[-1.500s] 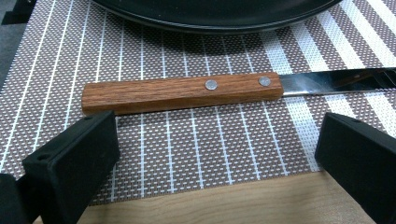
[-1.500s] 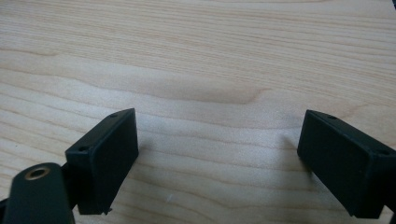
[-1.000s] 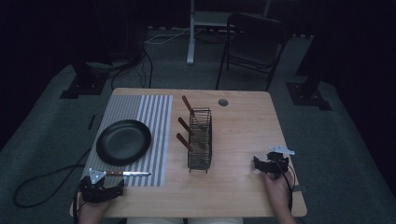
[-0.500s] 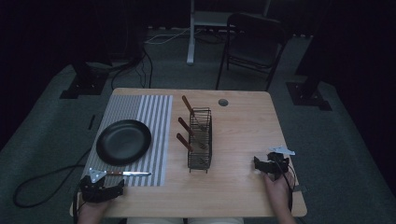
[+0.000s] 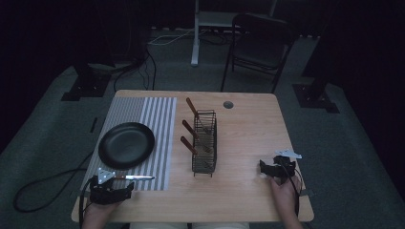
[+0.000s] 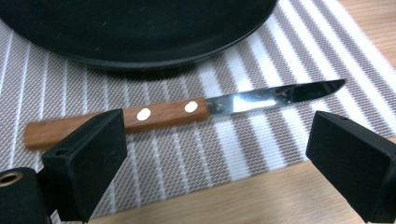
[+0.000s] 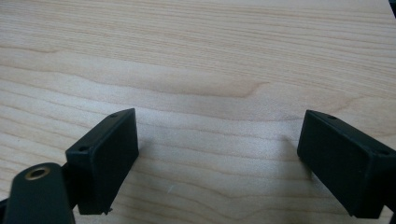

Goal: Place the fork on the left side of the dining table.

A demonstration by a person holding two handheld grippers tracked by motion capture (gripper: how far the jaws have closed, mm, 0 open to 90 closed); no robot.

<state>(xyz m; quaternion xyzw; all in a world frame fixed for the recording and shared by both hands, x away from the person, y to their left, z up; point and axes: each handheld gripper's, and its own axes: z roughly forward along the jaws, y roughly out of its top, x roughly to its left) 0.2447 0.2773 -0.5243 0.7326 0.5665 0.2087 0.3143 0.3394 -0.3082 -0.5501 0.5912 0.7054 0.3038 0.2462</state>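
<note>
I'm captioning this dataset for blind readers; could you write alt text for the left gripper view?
A knife with a wooden handle and shiny blade lies flat on a striped placemat, just beyond the open black jaws of the left gripper. A black plate sits on the mat behind the knife.

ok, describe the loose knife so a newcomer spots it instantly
Find the striped placemat on the table's left half, with the black plate on it. The knife lies flat on the mat's near edge, just below the plate, by the left gripper. Unlike the wooden-handled utensils standing in the wire basket, it lies alone, blade bare.
</note>
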